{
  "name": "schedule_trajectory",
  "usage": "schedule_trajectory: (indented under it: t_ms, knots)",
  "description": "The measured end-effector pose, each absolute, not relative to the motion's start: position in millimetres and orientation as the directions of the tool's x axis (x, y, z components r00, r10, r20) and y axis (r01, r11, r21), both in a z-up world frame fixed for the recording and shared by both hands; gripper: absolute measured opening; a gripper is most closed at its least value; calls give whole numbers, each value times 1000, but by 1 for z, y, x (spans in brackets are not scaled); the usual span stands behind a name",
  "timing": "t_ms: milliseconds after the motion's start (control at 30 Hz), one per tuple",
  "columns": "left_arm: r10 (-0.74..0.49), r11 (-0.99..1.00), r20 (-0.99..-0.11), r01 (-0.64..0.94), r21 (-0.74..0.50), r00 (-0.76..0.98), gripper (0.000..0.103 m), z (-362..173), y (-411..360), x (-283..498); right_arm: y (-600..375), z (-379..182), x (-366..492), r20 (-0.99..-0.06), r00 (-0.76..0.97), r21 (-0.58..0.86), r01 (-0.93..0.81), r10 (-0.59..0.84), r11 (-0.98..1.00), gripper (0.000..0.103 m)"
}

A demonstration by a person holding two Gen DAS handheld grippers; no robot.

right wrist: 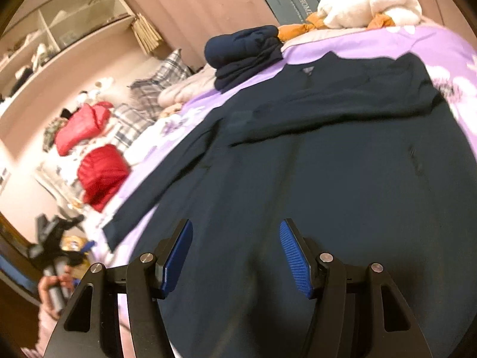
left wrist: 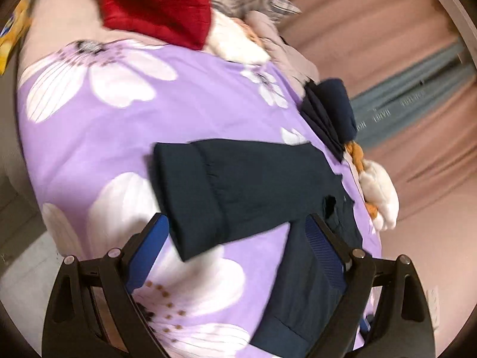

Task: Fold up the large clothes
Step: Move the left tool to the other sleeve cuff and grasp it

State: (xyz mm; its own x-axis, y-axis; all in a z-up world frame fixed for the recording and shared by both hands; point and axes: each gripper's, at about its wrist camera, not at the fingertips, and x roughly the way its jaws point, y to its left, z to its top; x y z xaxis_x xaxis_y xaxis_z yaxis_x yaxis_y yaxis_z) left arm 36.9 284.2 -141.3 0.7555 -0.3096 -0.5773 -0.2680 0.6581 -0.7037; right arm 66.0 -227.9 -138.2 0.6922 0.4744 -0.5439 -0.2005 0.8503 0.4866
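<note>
While my left claw (left wrist: 235,256) and right claw (right wrist: 235,256) gape empty, the jacket (right wrist: 328,155) probably lies lengthwise ahead, sleeve (left wrist: 226,188) nearest left.

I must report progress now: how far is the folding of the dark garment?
Done: a folded navy pile sits near the bed's edge, and one sleeve lies folded across the dark garment. In hand: nothing; both jaws are open and empty. Left: the other sleeve and the body remain spread.
</note>
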Motion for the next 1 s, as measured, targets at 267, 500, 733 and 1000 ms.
schedule_trajectory:
  t_ms: [267, 500, 733, 1000]
  knots:
    - [-404, 539, -561, -307, -784, 723, 93, -179, 303, 55, -216, -136, 49, -560, 691, 489, -169, 457, 856, 61]
    - [-462, 436, -479, -279, -855, 746, 102, -187, 321, 70, -215, -134, 49, -539, 710, 510, -154, 453, 847, 61]
    - [-475, 515, -492, -223, -828, 730, 72, -173, 301, 85, -202, -147, 62, -569, 681, 502, -156, 460, 851, 61]
    - [-390, 646, -534, -190, -739, 750, 14, -136, 276, 98, -205, -157, 69, -584, 678, 490, -145, 447, 860, 61]
